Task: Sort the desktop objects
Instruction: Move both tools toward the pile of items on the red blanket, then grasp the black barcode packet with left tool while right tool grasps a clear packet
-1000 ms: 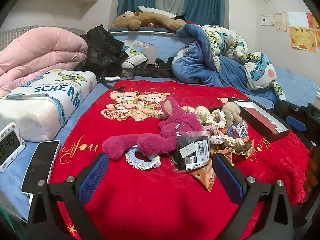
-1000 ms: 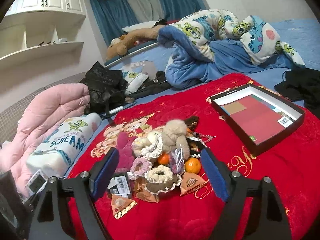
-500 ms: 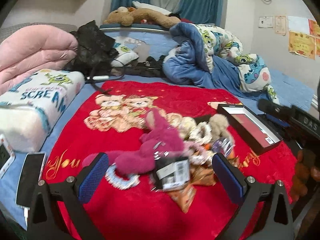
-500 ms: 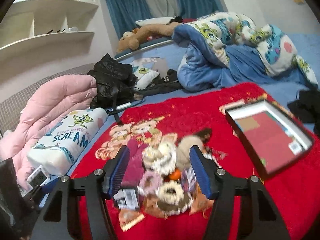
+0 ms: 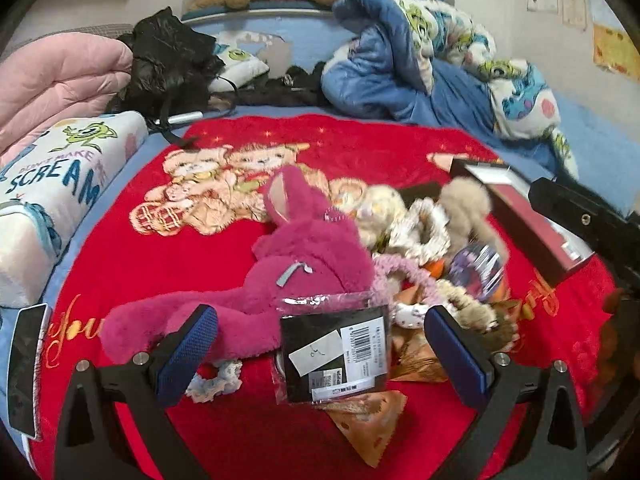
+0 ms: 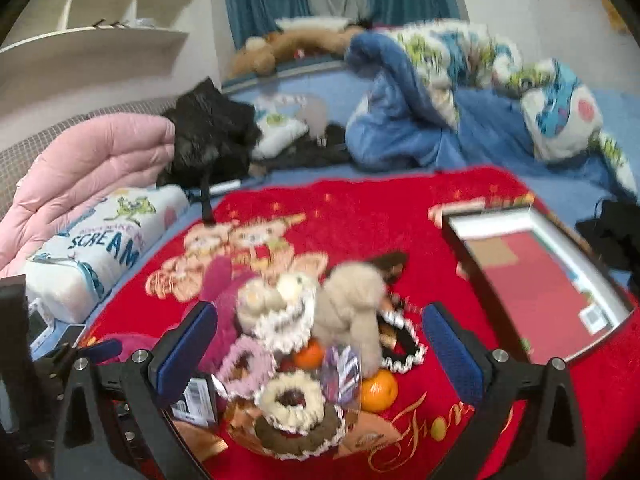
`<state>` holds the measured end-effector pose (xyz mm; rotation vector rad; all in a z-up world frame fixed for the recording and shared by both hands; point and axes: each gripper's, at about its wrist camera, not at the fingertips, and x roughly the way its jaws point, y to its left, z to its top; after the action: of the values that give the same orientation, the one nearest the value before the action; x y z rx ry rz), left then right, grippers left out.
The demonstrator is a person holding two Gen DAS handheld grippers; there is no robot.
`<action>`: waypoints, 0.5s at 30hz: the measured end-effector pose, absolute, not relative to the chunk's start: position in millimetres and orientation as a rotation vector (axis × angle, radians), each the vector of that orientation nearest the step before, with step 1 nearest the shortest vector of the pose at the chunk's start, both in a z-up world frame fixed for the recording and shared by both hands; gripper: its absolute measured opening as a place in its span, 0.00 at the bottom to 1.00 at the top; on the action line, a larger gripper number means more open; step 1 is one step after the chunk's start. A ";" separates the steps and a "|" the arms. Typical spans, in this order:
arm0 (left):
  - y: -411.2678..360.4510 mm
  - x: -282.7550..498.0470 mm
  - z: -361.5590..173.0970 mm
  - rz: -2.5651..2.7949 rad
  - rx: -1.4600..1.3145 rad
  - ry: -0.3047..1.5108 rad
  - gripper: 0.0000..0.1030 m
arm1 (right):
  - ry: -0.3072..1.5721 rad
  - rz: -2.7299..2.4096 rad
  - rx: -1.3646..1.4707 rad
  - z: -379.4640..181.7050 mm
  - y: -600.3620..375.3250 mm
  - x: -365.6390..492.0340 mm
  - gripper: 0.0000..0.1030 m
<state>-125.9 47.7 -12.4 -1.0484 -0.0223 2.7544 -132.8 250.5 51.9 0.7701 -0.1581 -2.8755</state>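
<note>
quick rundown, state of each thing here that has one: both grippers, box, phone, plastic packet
left gripper: open, nothing between its fingers
right gripper: jaws opening, nothing pressed between them
box: open, nothing in it
phone: screen dark, flat at the blanket's edge
black packet: sealed, lying on the pile
pink plush: lying flat

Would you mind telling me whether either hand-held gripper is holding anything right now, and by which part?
Nothing is held: the left hand-held gripper stands open above the packet, and the right hand-held gripper is opening over the scrunchies.
</note>
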 end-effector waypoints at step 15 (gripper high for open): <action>71.7 -150.8 -54.6 2.760 -1.114 0.201 1.00 | -0.109 -2.864 0.906 20.5 251.8 -146.8 1.00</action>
<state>-150.8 71.7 -54.6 -1.1139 0.2013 2.7596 -146.8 251.8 20.5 0.9061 -0.1095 -2.8642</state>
